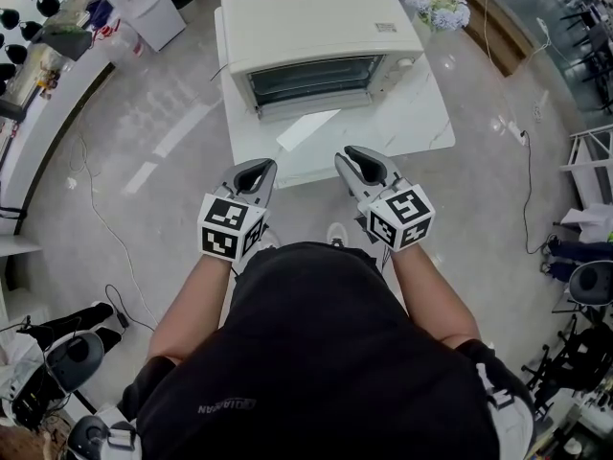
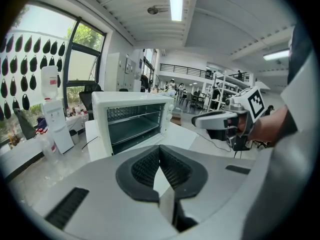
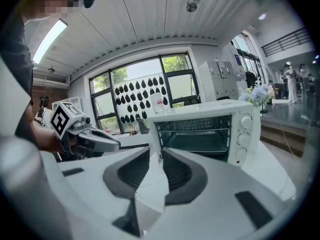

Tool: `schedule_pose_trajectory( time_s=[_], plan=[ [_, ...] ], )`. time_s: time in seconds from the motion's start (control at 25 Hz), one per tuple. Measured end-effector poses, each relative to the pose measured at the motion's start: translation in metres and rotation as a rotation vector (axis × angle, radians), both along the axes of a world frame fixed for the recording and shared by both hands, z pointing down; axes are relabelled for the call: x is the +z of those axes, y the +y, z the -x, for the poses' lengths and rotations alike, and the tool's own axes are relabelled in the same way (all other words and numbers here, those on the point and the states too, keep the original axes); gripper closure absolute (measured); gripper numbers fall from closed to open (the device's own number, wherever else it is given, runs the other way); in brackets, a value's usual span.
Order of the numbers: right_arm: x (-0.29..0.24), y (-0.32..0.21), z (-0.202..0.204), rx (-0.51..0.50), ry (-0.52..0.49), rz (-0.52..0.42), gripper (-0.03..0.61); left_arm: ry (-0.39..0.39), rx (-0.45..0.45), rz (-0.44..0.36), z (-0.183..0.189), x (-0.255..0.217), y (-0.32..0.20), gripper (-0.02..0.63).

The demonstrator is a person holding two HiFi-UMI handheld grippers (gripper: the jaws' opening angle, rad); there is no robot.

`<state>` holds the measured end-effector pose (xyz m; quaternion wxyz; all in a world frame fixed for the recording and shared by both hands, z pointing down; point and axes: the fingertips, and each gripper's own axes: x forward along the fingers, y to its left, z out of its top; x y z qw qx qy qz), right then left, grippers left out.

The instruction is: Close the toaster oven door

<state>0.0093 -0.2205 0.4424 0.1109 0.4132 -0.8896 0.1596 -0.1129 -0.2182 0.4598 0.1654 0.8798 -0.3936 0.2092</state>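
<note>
We're aiming left hand-held gripper (image 1: 259,165) (clenched, empty) and right hand-held gripper (image 1: 351,153) (released, empty) under the dropped glass door (image 1: 306,108) of the boxy white metal toaster oven (image 1: 316,17), planning an even lift.

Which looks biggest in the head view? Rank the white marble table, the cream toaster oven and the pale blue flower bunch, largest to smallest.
1. white marble table: its outline reaches past the oven standing on it.
2. cream toaster oven: its top is nearer the camera, so the margin is unsure.
3. pale blue flower bunch: clearly smallest.
</note>
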Motion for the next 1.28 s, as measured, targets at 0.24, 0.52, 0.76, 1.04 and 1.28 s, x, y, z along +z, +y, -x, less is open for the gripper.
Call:
schedule_pose_trajectory(
  time_s=[0.24, 0.52, 0.76, 1.04, 1.28],
  plan=[
    [-0.003, -0.004, 0.002, -0.004, 0.002, -0.009, 0.483, -0.003, -0.003, -0.009, 0.004, -0.005, -0.006, 0.611],
    [-0.001, -0.004, 0.000, -0.016, -0.014, 0.008, 0.427, -0.002, -0.005, -0.010, 0.002, -0.006, -0.006, 0.611],
    [0.004, -0.005, -0.004, 0.002, -0.022, 0.018, 0.412, 0.002, -0.020, -0.008, 0.005, -0.003, -0.009, 0.611],
    [0.024, -0.005, -0.014, 0.043, -0.119, 0.114, 0.413, 0.057, -0.052, 0.058, 0.008, 0.004, -0.007, 0.611],
    [0.069, -0.001, -0.035, 0.114, -0.188, 0.233, 0.413, 0.031, -0.056, 0.100, 0.009, 0.026, -0.001, 0.611]
  ],
)
